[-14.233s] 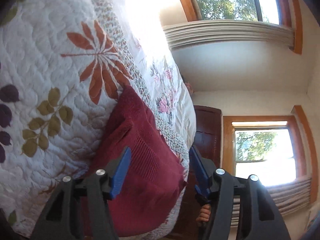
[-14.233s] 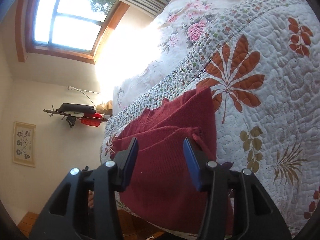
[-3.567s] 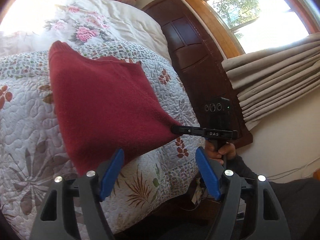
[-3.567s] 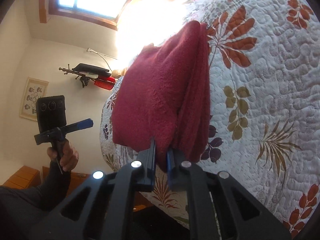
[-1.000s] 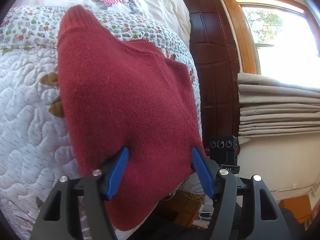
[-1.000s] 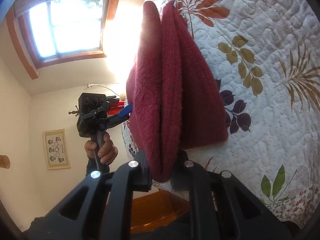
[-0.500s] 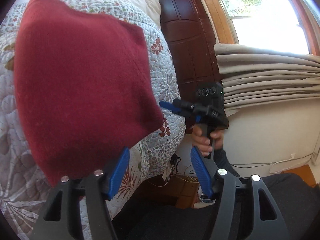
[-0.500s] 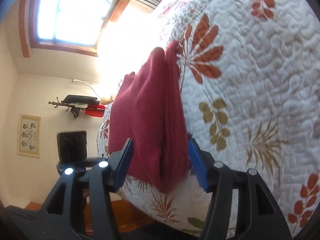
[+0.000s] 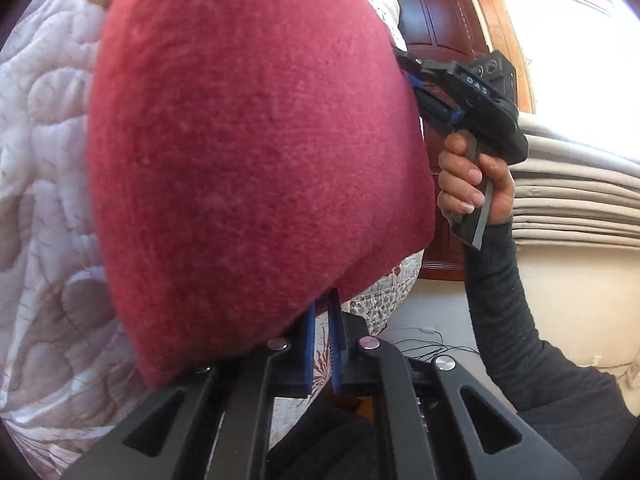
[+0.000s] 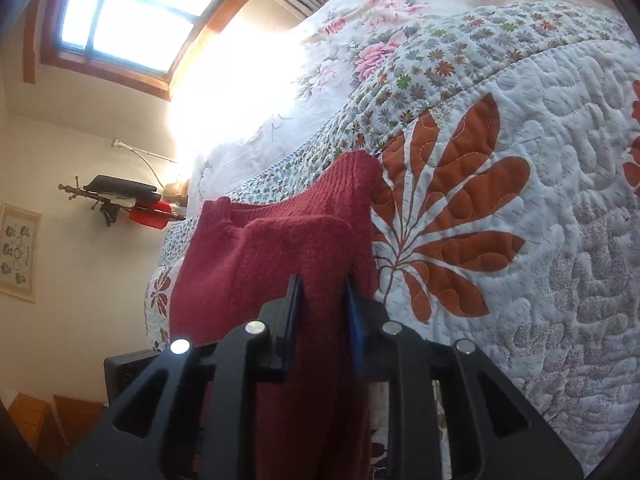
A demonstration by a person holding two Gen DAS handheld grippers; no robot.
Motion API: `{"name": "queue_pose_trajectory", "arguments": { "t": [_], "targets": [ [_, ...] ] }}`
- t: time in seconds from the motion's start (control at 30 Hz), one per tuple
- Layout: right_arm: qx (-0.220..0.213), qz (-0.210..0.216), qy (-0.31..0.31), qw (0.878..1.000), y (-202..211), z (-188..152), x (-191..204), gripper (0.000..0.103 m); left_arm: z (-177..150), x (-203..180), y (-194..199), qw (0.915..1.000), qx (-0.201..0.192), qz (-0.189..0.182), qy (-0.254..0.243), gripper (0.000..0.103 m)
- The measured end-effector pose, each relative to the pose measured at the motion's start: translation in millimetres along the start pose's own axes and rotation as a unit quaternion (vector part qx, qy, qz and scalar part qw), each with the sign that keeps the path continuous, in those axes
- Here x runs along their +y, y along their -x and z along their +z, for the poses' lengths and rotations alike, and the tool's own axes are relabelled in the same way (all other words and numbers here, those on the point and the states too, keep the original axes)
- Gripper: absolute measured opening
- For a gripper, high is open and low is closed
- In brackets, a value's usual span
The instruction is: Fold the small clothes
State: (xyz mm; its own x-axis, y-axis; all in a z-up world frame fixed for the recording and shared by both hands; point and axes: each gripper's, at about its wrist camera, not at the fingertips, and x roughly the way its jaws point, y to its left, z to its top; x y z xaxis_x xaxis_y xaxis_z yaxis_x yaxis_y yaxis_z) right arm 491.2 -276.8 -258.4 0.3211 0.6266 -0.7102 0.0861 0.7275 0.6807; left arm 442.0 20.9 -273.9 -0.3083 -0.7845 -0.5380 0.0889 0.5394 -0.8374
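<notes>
The left gripper (image 9: 323,336) and right gripper (image 10: 323,312) each clamp an edge of the red sweater (image 10: 280,264), which lies folded on the quilt (image 10: 540,200). Both edges should travel together, level, to keep layers aligned. Half a second earlier, both grippers stood open.
</notes>
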Motion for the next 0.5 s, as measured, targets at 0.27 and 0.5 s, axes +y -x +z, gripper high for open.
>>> {"name": "queue_pose_trajectory", "arguments": {
  "t": [0.27, 0.5],
  "targets": [
    [0.027, 0.098, 0.055, 0.993, 28, -67, 26, 0.037, -15, -31, 58, 0.9905, -0.115, -0.075, -0.005, 0.096],
    [0.046, 0.104, -0.011, 0.993, 19, -79, -6, 0.032, -2, -7, 34, 0.9901, -0.092, -0.089, 0.058, 0.096]
  ]
}}
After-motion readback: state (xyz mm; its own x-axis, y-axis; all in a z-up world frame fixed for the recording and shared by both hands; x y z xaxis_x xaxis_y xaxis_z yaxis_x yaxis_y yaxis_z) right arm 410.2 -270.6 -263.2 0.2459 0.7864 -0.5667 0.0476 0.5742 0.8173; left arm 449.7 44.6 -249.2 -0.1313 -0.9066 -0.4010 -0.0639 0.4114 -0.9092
